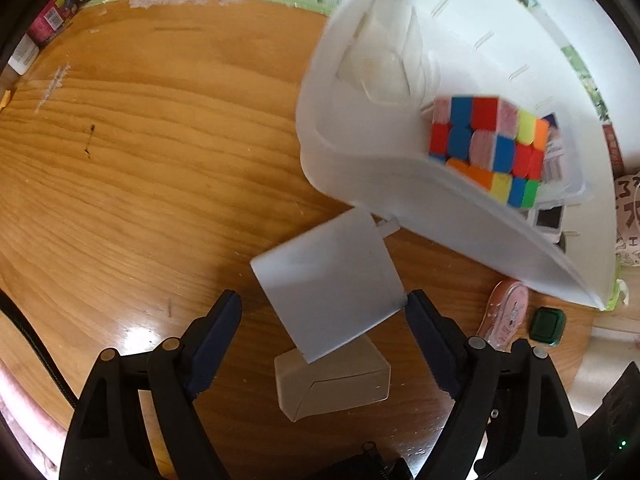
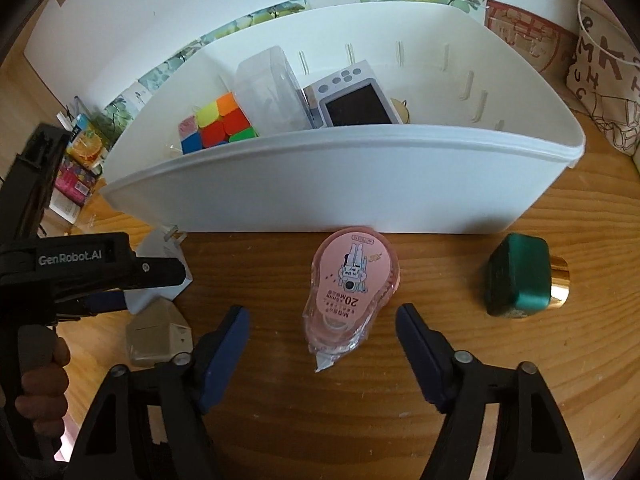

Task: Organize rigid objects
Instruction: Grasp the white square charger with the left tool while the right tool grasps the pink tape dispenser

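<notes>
My left gripper (image 1: 325, 299) is open around a white plug-in charger (image 1: 328, 280), which leans tilted on a small beige box (image 1: 332, 380). The charger's corner is at the right finger; the left finger is clear of it. In the right wrist view, my right gripper (image 2: 322, 313) is open on either side of a pink correction-tape dispenser (image 2: 348, 292) lying flat on the wooden table. A green bottle with a gold cap (image 2: 520, 276) lies to its right. Behind stands a white bin (image 2: 320, 200) holding a colour cube (image 2: 218, 126), a clear box (image 2: 268, 88) and a small screen device (image 2: 352, 96).
The bin (image 1: 360, 176) stands just beyond the charger, its wall close to the plug pins. Snack packets (image 2: 80, 160) lie at the table's far left. A printed fabric bag (image 2: 600, 80) sits at the right. A hand (image 2: 40, 380) grips the left tool's handle.
</notes>
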